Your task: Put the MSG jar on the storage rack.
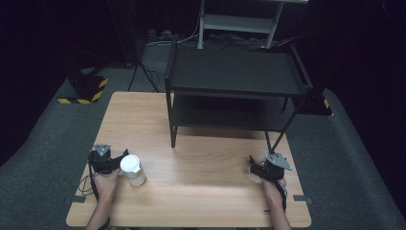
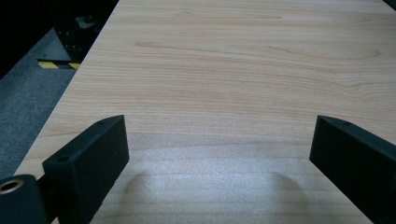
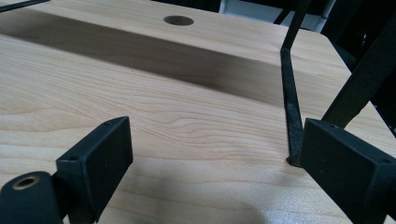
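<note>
A pale cup with a white lid [image 1: 132, 169] stands upright near the table's front left, just right of my left gripper [image 1: 106, 158]. A hand holds that gripper low over the wood. In the left gripper view its jaws [image 2: 219, 135] stand wide apart with bare table between them. My right gripper [image 1: 269, 166] rests near the front right, close to the front right leg of the black shelf rack [image 1: 235, 72]. In the right gripper view its jaws [image 3: 215, 135] are open and empty, and the rack's leg [image 3: 290, 116] stands just beside the right jaw.
The two-tier black rack takes up the far half of the wooden table [image 1: 201, 187]. A round hole [image 3: 178, 20] is cut in the tabletop beneath the rack. A black block with yellow stripes [image 1: 85, 88] sits on the grey floor beyond the left corner.
</note>
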Available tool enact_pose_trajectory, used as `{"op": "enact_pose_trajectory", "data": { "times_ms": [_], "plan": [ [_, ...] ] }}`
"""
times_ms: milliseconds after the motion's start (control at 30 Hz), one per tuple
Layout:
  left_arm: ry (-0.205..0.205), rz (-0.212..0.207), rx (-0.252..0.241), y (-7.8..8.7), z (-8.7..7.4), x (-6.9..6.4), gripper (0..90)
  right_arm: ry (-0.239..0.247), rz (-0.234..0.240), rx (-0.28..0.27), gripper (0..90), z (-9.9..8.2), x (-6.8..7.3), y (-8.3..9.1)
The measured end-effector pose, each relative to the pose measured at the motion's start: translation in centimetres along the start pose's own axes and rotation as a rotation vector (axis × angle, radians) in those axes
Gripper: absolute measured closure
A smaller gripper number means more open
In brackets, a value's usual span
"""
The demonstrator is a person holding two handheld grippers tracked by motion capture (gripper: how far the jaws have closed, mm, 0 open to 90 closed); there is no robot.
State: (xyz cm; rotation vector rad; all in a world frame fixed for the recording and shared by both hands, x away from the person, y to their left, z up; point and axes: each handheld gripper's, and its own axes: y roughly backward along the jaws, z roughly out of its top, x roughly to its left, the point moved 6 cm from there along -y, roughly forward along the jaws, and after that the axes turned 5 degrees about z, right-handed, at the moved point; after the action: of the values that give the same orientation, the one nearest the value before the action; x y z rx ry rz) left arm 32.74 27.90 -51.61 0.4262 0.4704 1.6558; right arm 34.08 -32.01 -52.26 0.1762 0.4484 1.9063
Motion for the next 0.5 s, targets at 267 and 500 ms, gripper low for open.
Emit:
{"op": "enact_pose_trajectory", "data": {
  "times_ms": [267, 500],
  "plan": [
    [-0.003, 0.0, -0.001, 0.8, -0.2, -0.1, 5.2, 0.001, 0.002, 0.0, 9.6, 0.0, 0.0, 0.0],
    [0.002, 0.033, 0.003, 1.9, -0.3, 0.1, 5.5, 0.001, 0.003, 0.002, 9.6, 0.0, 0.0, 0.0]
  ]
}}
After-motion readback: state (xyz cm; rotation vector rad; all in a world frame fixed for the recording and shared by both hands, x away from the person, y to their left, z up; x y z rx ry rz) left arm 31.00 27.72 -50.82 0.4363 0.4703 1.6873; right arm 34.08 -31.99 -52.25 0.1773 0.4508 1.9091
